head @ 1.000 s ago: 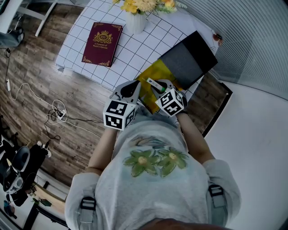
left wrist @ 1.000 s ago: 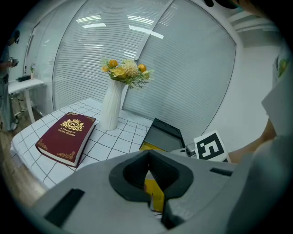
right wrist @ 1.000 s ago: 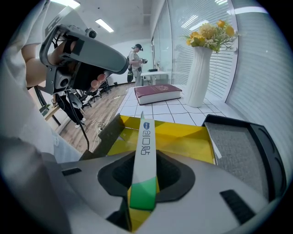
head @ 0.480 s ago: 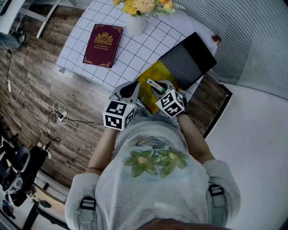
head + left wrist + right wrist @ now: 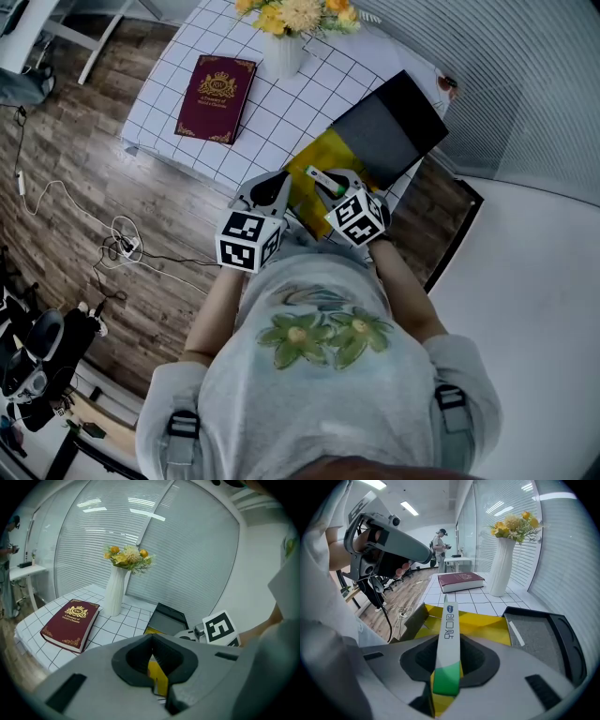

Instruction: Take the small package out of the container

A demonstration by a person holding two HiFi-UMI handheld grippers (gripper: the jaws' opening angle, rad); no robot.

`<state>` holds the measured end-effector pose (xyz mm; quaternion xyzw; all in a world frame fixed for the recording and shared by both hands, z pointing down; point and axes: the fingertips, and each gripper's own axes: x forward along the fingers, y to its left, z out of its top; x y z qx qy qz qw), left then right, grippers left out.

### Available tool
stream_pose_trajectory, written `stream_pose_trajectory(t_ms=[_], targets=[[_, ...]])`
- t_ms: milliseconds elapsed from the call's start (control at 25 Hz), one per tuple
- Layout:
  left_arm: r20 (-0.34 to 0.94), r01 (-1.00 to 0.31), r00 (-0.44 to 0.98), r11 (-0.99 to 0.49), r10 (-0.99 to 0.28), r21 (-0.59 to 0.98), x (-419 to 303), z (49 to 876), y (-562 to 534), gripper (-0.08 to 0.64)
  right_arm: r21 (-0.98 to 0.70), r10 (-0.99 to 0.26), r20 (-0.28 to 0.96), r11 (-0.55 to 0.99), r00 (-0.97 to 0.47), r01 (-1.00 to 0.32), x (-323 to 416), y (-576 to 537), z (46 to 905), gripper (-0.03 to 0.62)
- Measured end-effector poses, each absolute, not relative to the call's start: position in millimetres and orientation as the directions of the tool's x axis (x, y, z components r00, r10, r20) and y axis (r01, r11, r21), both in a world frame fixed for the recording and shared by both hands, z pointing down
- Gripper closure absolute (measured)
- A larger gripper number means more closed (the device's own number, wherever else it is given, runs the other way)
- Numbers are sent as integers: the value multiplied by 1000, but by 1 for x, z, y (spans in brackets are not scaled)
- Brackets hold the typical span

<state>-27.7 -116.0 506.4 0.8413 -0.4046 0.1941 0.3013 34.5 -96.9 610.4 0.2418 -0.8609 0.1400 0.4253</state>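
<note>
Right tongs (image 5: 446, 670) were clamped on the small package (image 5: 450, 620); left tongs (image 5: 153, 665) gripped the yellow container (image 5: 485, 623) by its edge. Recommended: lift package straight clear, container held steady.

White-green package (image 5: 449, 630) over yellow container (image 5: 483, 620)

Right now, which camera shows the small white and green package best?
The right gripper view: the package fills the centre, held in the right gripper. The head view shows only a sliver; I can't spot it in the left gripper view.
</note>
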Motion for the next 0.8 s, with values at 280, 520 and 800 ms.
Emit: stream_pose_trajectory(t_ms=[280,520,800], targets=[[563,-798,597,-496,-571,343,-28,502,-112,552,-24,-309,792,847,-527,-531,33,-95,603,502],[559,-795,600,-502,-572,340,-28,500,-107,552,-11,-322,786,846,-527,-534,33,-93,598,502],[552,-794,601,-507,-577,335,-30,496,-102,552,5,-342,780,841,-524,-541,33,-87,590,502]])
